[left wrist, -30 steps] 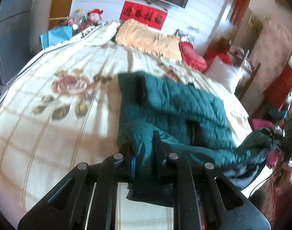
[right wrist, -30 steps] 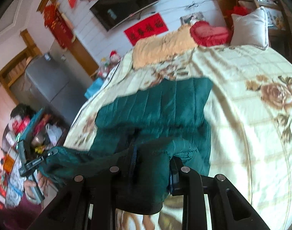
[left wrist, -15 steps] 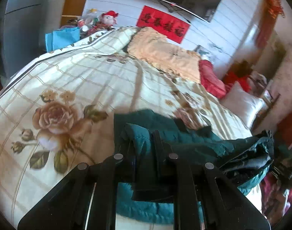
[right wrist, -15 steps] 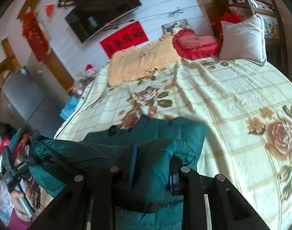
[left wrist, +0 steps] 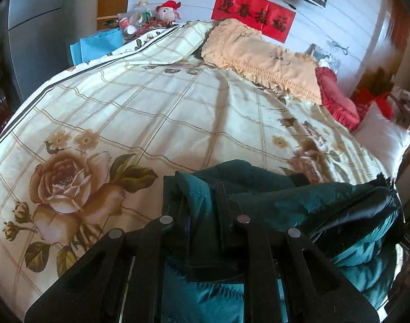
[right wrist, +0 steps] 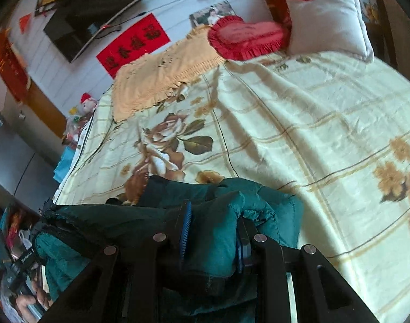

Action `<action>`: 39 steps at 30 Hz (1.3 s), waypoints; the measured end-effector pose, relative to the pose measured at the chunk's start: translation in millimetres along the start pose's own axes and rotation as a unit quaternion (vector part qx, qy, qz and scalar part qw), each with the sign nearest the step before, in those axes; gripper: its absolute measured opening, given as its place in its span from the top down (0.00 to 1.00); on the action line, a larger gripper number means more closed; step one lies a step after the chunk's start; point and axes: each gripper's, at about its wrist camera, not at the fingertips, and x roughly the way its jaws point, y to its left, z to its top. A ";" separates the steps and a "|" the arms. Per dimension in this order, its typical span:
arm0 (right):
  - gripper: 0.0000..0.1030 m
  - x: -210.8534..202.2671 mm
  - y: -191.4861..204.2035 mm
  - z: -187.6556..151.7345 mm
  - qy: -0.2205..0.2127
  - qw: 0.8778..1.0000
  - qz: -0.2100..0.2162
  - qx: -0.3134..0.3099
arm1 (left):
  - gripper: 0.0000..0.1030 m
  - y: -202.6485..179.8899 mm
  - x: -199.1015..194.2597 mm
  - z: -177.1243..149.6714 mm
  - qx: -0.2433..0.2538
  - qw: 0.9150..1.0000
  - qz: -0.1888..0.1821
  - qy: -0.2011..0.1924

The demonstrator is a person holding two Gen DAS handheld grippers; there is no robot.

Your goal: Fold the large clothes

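Note:
A dark teal quilted jacket (left wrist: 261, 188) lies at the near edge of the bed, doubled over on itself. My left gripper (left wrist: 200, 196) is shut on a fold of its near hem. My right gripper (right wrist: 214, 215) is shut on the other corner of the same hem, seen as the jacket (right wrist: 221, 231) bunched between the blue-padded fingers (right wrist: 185, 231). The lifted hem stretches between both grippers above the lower layer. Part of the jacket hangs off the bed's edge (left wrist: 366, 250).
The bed carries a cream floral quilt (left wrist: 156, 113). At its head lie a peach blanket (left wrist: 261, 59), a red heart cushion (right wrist: 245, 37) and a white pillow (right wrist: 326, 24). A grey cabinet (left wrist: 35, 27) stands at the left.
Both grippers have carried the jacket's near hem up and forward over the rest of the jacket, so much less of the flat jacket shows and more of the quilt beyond it.

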 end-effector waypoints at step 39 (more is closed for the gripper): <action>0.03 13.1 176.4 -67.5 0.014 0.967 -0.069 -0.245 | 0.25 -25.9 -36.8 3.0 0.047 0.997 -0.042 -0.032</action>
